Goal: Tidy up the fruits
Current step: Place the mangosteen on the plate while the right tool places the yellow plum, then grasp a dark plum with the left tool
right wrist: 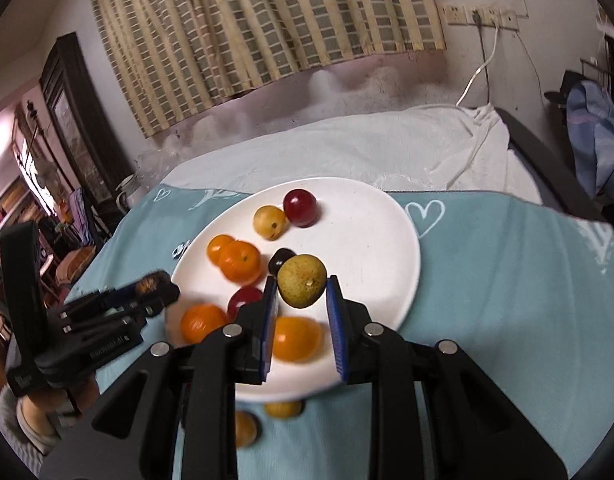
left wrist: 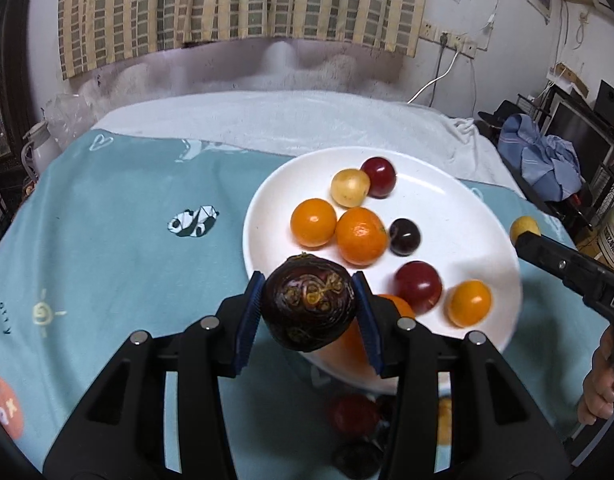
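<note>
A white plate [left wrist: 459, 208] on a teal cloth holds several fruits: oranges [left wrist: 361, 235], red plums [left wrist: 418, 285], a dark cherry [left wrist: 404, 237] and a yellow fruit [left wrist: 350, 187]. My left gripper [left wrist: 309, 308] is shut on a dark purple passion fruit [left wrist: 309, 304], held above the plate's near-left rim. My right gripper [right wrist: 301, 300] is shut on a yellow-green fruit [right wrist: 302, 285], held above the plate [right wrist: 371, 236]. In the left wrist view the right gripper shows at the right [left wrist: 525, 236], with that fruit [left wrist: 525, 227] at its tip. More fruits lie on the cloth below the plate [left wrist: 355, 414].
The teal cloth [left wrist: 127, 240] covers a table, with a white towel [left wrist: 267, 120] behind it. A curtain hangs on the far wall. A white kettle [left wrist: 39, 148] stands at the far left. Clothes and shelves [left wrist: 547, 160] stand at the right.
</note>
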Available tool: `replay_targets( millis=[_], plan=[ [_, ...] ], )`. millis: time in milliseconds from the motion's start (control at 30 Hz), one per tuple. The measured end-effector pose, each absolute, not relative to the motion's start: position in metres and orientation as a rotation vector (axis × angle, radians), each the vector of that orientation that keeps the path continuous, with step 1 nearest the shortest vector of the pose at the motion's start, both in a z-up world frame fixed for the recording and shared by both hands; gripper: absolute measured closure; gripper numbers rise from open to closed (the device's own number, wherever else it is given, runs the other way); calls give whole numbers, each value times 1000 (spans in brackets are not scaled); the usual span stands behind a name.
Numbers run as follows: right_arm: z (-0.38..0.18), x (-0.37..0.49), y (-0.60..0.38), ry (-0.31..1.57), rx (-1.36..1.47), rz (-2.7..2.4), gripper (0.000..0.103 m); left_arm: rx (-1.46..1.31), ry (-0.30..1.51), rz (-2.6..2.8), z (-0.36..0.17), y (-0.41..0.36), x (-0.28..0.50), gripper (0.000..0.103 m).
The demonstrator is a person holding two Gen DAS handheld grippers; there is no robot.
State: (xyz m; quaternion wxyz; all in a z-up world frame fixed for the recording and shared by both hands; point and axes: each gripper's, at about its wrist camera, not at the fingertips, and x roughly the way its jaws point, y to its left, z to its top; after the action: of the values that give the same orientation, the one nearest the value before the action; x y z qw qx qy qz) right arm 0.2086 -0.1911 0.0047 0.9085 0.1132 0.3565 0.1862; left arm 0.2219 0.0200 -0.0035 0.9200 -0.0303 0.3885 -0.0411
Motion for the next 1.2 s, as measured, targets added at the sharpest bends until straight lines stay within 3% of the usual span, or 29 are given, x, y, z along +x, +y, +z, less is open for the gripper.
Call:
replay_targets(
  millis=[33, 67, 100, 133, 367, 433, 600, 833, 1200],
  plan=[
    [0, 212, -191, 750, 235, 384, 74, -63, 801, -83, -7, 20, 223, 57],
    [-2, 215, -190, 758, 230, 378, 66, -58, 802, -83, -10, 19, 224, 55],
    [-4, 216, -191, 760, 220, 357, 47, -40, 793, -78, -11, 17, 223, 50],
    [-3, 215, -192, 746, 220, 346, 44, -26, 789, -72, -11, 16, 223, 44],
    [13, 190, -190, 698, 202, 365, 44, -48, 749, -70, 1, 22, 203, 39],
    [20, 179, -191, 693, 206, 369, 44, -51, 744, -68, 5, 26, 192, 34],
    [30, 145, -197, 695, 234, 371, 43, -2, 750, -65, -1, 29, 154, 34],
    [10, 105, -209, 732, 259, 367, 42, 71, 782, -94, -22, 18, 113, 33],
    [-1, 103, -206, 768, 253, 362, 42, 118, 812, -140, -35, 4, 118, 27]
  ],
)
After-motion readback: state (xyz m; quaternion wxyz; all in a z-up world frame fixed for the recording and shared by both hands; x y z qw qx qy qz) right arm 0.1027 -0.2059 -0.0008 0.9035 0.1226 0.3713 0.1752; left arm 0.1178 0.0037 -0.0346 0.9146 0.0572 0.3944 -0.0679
